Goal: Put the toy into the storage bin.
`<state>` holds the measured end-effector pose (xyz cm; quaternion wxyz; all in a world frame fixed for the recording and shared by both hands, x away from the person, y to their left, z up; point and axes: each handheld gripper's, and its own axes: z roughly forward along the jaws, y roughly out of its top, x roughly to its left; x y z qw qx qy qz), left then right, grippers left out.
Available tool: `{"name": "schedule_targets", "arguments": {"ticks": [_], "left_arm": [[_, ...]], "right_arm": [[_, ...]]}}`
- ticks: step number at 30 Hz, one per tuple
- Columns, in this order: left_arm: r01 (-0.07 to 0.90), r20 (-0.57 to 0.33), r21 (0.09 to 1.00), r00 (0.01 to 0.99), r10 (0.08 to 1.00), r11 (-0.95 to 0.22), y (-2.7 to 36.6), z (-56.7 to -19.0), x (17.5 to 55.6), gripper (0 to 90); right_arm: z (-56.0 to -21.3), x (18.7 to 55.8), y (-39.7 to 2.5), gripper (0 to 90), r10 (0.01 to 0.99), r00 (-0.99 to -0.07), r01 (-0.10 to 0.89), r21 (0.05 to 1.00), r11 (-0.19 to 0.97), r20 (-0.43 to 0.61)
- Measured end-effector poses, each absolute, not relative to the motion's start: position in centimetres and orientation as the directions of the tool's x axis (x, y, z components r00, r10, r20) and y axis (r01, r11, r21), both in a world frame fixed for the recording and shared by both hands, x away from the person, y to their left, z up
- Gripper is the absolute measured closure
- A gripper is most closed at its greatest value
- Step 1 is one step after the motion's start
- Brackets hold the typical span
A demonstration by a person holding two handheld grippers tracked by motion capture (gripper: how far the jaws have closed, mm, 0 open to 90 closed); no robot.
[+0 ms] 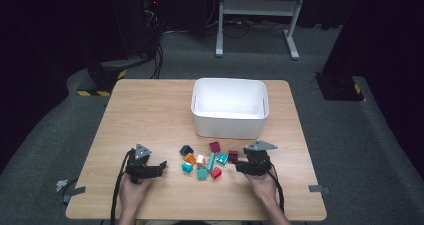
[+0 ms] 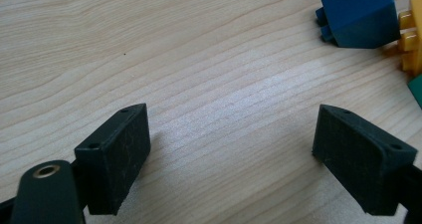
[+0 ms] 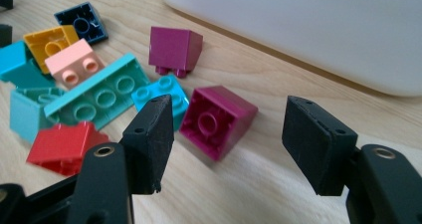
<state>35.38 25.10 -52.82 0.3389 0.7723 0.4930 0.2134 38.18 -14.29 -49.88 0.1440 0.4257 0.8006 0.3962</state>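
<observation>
Wooden table (image 1: 150,110) carries everything; white bin (image 1: 229,107) serves as landmark. Left gripper (image 1: 159,166) sits well left of bin's near wall, jaws spread wide over bare wood, holding nothing. Dark blue brick (image 2: 359,16) lies just beyond its right jaw, yellow brick (image 2: 411,40) touching it. Brick pile (image 1: 205,162) rests just in front of bin, between grippers. Right gripper (image 3: 226,134) sits below bin's right corner, jaws open, empty; magenta brick (image 3: 217,120) lies just ahead between them, hollow side up, untouched.
</observation>
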Motion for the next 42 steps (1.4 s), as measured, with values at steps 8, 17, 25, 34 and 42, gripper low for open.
{"name": "schedule_targets", "arguments": {"ticks": [8,17,25,34,42], "left_arm": [[0.617,-0.004,0.734,0.423,0.906,-0.284,25.1,-52.8,35.4,15.0],[0.616,-0.005,0.736,0.421,0.907,-0.282,25.1,-52.8,35.4,15.0],[0.616,-0.005,0.736,0.421,0.907,-0.282,25.1,-52.8,35.4,15.0],[0.616,-0.005,0.736,0.421,0.907,-0.282,25.1,-52.8,35.4,15.0],[0.617,-0.006,0.735,0.421,0.907,-0.281,25.1,-52.8,35.4,15.0]], "right_arm": [[-49.8,39.2,-12.9,38.8,0.81,-0.576,0.585,0.747,0.316,0.108],[-49.8,40.1,-11.6,42.2,0.823,-0.562,0.594,0.733,0.332,0.082],[-50.3,40.4,-12.0,46.2,0.837,-0.541,0.622,0.709,0.334,0.08],[-51.0,40.4,-12.4,51.8,0.834,-0.544,0.642,0.683,0.348,0.086],[-51.2,40.1,-12.8,58.5,0.828,-0.556,0.623,0.693,0.361,0.068]]}}
